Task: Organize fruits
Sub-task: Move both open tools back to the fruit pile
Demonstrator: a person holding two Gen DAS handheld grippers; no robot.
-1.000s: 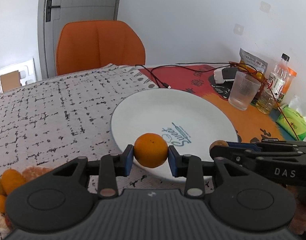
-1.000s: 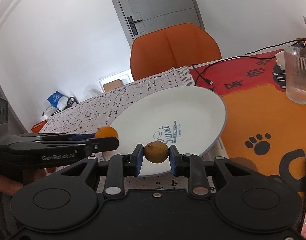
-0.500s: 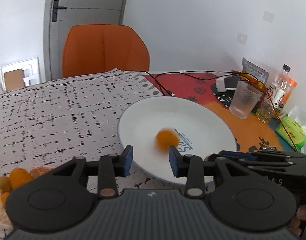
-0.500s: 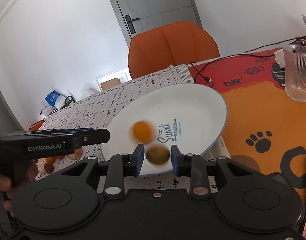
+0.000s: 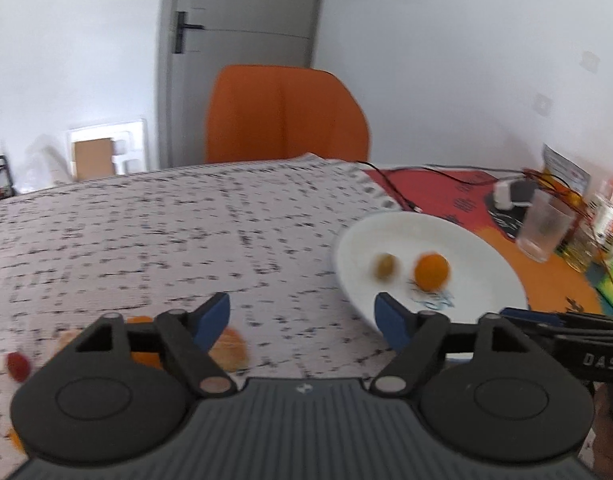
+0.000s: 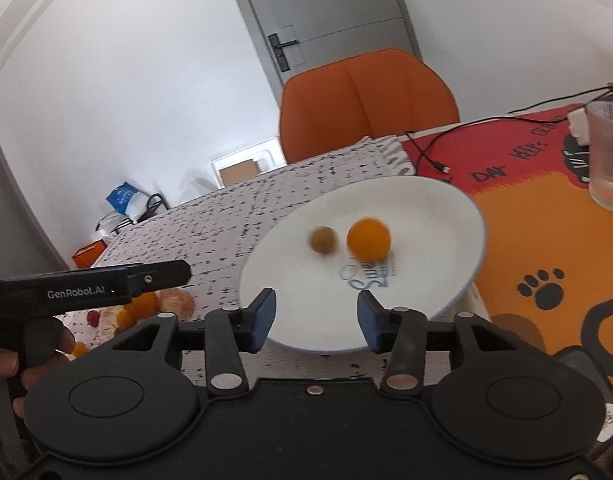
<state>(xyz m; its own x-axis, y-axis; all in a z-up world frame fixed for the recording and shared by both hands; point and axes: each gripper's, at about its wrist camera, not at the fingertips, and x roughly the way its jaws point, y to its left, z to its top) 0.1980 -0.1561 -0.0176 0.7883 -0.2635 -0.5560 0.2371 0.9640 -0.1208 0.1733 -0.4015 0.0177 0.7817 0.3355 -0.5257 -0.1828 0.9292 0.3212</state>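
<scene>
Fruits first, from the left wrist view: an orange (image 5: pixel 431 272) and a small greenish fruit (image 5: pixel 385 266) lie blurred on the white plate (image 5: pixel 486 288), while the left gripper (image 5: pixel 302 318) has its jaws opening wide, empty. From the right wrist view, the right gripper (image 6: pixel 312 316) has empty jaws, opening too. More fruit (image 6: pixel 162 308) waits on the desk (image 6: pixel 226 224). The blurred pair may roll off the shallow rim.

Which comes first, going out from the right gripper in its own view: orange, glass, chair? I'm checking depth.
From the right gripper:
1. Orange, on the plate straight ahead.
2. Glass, far right on the mat.
3. Chair, behind the table.
</scene>
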